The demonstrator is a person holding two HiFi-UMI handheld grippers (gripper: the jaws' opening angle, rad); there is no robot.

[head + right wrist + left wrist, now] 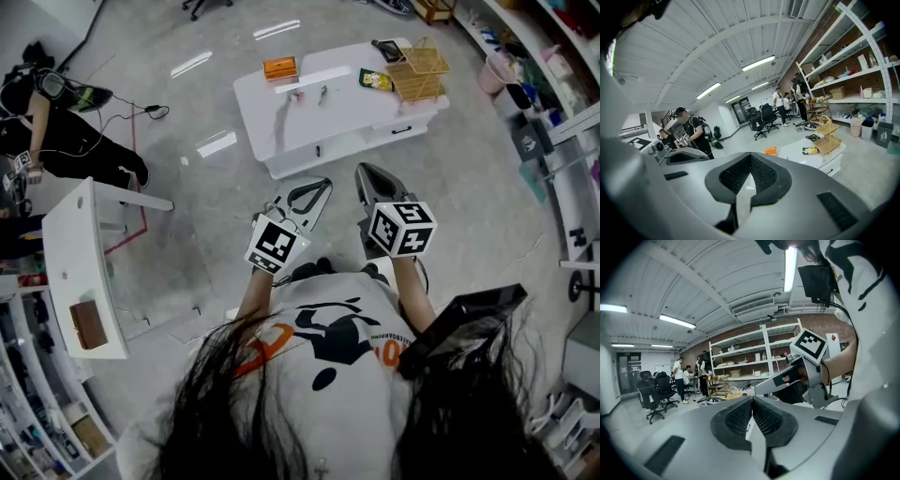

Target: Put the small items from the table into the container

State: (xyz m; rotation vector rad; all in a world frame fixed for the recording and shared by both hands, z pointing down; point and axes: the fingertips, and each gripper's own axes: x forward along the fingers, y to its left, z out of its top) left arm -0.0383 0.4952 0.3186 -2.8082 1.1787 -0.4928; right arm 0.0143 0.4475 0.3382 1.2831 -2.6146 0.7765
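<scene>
Left gripper [319,190] and right gripper [367,176] at frame centre, jaws closed and empty, well apart from white tabletop [328,117], wicker container [418,71] upper right

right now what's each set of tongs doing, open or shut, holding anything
left tongs: shut, holding nothing
right tongs: shut, holding nothing

Tabletop [309,122]: seen in plain white.
Box [280,67]: coloured orange.
Basket [419,70]: made in pale tan.
Packet [376,80]: printed green and yellow.
Marker cubes [277,243]: patterned with black squares on white.
Floor [206,206]: finished in glossy grey.
Shirt [356,394]: white, printed in black and orange.
</scene>
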